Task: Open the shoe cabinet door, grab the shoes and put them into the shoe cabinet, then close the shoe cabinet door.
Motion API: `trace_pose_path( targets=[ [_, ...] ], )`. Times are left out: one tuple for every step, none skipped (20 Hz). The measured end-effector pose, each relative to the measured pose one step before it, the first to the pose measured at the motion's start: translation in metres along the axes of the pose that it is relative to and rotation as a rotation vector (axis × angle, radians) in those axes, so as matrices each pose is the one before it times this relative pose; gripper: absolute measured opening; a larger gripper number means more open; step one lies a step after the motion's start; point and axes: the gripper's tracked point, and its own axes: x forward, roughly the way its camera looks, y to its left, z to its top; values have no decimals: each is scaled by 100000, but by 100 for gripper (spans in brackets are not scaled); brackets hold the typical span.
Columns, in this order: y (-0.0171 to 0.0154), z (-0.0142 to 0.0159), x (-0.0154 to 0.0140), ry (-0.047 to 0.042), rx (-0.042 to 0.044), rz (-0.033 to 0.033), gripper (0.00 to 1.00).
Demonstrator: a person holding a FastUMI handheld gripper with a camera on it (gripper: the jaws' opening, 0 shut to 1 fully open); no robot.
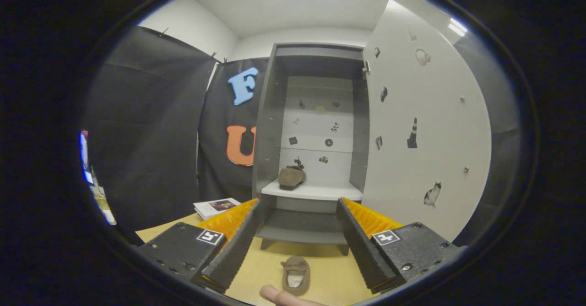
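The grey shoe cabinet stands straight ahead with its white door swung wide open to the right. One brown shoe sits on the white shelf inside, toward the left. A second brown shoe lies on the yellow tabletop between my fingers, close below me. My gripper is open, fingers spread wide and raised above the table, holding nothing. A person's fingertip shows just beside the near shoe.
A lower cabinet shelf lies under the white one. A stack of booklets rests on the table left of the cabinet. Black cloth walls close off the left side. The open door bounds the right side.
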Motion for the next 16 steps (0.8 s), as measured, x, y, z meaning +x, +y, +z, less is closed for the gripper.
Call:
trace_pose_path(
  targets=[
    [206, -1496, 835, 3293, 2027, 346, 100],
    [207, -1444, 919, 3708, 2186, 483, 100],
    [-145, -1422, 930, 3953, 1965, 160, 100],
    [-150, -1415, 955, 3602, 1639, 51, 100],
    [-157, -1455, 1037, 3470, 1118, 287, 100],
    [-254, -1541, 927, 3774, 910, -108, 100],
    [-259, -1667, 807, 3663, 757, -172, 100],
    [-157, -1418, 736, 2797, 790, 446, 100],
    [-35, -1344, 848, 2202, 589, 552, 100],
    [-139, -1219, 774, 1770, 451, 238, 100],
    [-340, -1210, 888, 1060, 543, 56, 100],
    [-378, -1032, 809, 665, 136, -621, 100],
    [-467, -1295, 1018, 1335, 83, -1418, 100],
    [-229, -1049, 895, 788, -321, -606, 100],
    [-62, -1000, 704, 888, -1417, -401, 100],
    [-141, -1106, 691, 1819, -1884, -779, 99]
  ],
)
